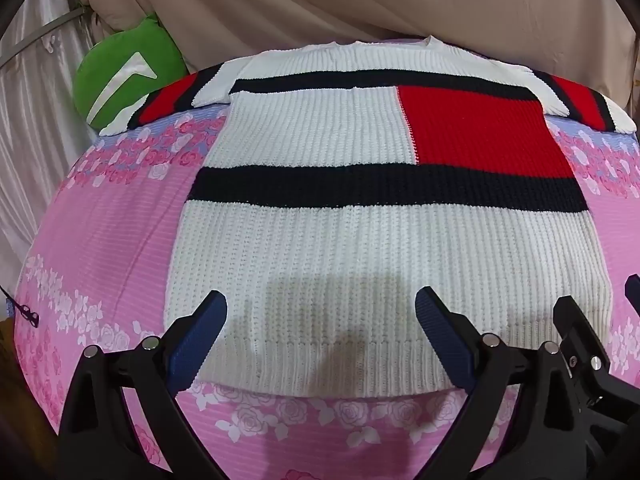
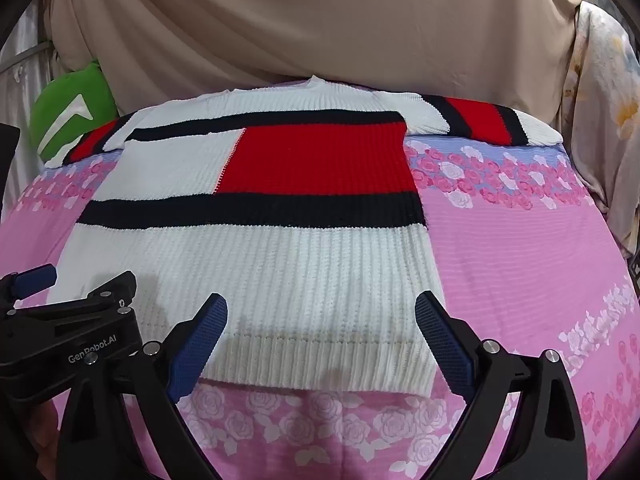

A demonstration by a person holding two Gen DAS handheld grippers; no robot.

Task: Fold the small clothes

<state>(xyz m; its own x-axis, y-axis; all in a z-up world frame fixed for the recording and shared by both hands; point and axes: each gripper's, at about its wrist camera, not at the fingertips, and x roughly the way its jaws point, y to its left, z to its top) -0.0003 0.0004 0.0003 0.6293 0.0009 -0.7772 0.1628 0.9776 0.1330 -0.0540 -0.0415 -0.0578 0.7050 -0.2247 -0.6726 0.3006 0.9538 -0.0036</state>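
Note:
A white knit sweater (image 1: 360, 248) with black bands and a red block lies flat on the pink floral bed, both sleeves spread out at the far side. My left gripper (image 1: 321, 304) hovers open above the sweater's near hem, left of centre. My right gripper (image 2: 321, 306) also stands open, above the sweater (image 2: 280, 264) at its near right corner. Nothing sits between either pair of blue pads. The right gripper's body (image 1: 592, 340) shows at the right edge of the left wrist view. In the right wrist view the left gripper's body (image 2: 68, 328) is at the left edge.
The pink rose-print bed cover (image 2: 520, 248) extends right of the sweater and along the near edge (image 1: 100, 240). A green cushion (image 1: 128, 68) leans at the far left. Beige curtain (image 2: 320, 32) hangs behind the bed, and a floral cloth (image 2: 608, 120) at far right.

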